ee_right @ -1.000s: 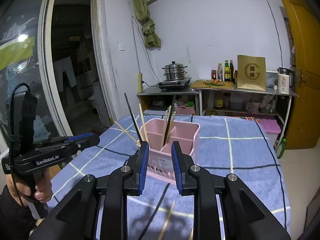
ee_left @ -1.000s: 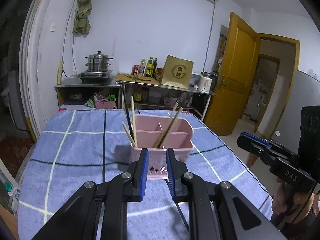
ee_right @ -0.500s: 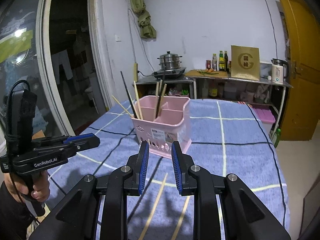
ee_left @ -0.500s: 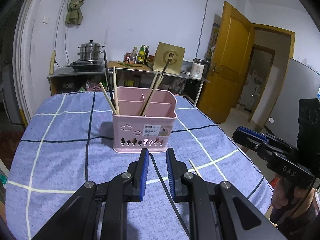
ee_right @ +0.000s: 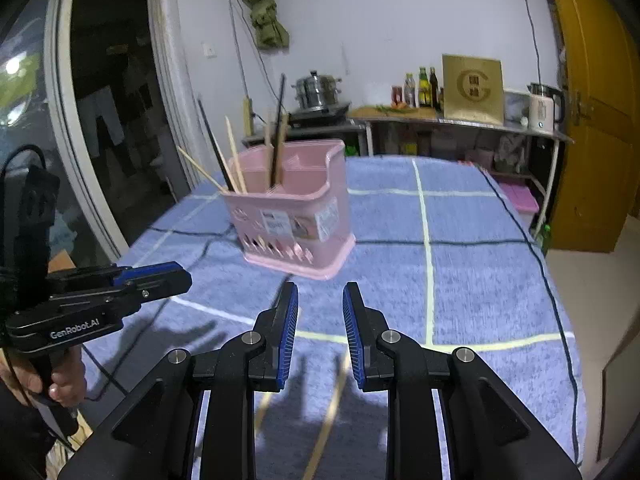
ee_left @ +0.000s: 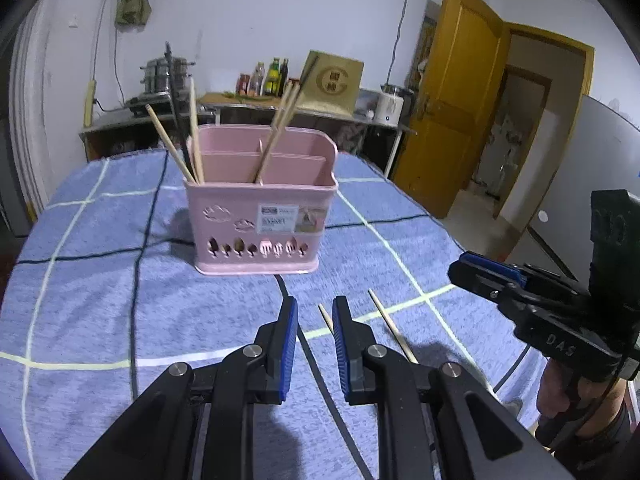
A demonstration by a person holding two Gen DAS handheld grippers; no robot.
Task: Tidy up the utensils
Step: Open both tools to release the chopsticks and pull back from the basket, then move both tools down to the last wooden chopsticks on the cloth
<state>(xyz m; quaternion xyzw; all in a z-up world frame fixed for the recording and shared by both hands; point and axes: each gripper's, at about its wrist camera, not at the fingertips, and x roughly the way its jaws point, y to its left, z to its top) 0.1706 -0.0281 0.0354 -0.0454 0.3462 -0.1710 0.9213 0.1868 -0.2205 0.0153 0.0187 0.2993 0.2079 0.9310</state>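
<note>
A pink utensil holder [ee_left: 260, 208] [ee_right: 296, 216] stands on the blue checked tablecloth [ee_left: 80, 300], with several wooden and dark chopsticks upright in its left compartments. Two loose wooden chopsticks lie on the cloth in front of it: one chopstick tip [ee_left: 325, 317] shows between my left fingers, the other chopstick [ee_left: 390, 330] lies just to the right. My left gripper [ee_left: 314, 312] [ee_right: 180, 276] hovers above them, open and empty. My right gripper [ee_right: 320, 304] [ee_left: 464, 268] is open too, above the same chopsticks [ee_right: 332, 412], holding nothing.
A counter [ee_left: 240, 104] along the back wall carries a steamer pot [ee_left: 160, 74], bottles, a gold box [ee_right: 472, 88] and a kettle [ee_right: 542, 108]. A yellow door [ee_left: 452, 92] stands open at the right. The table's right edge [ee_right: 560, 300] drops to the floor.
Both grippers have sunk and tipped down toward the table. The holder now sits higher in each view, and the loose chopsticks have come into sight below the fingers. Jaw gaps are unchanged.
</note>
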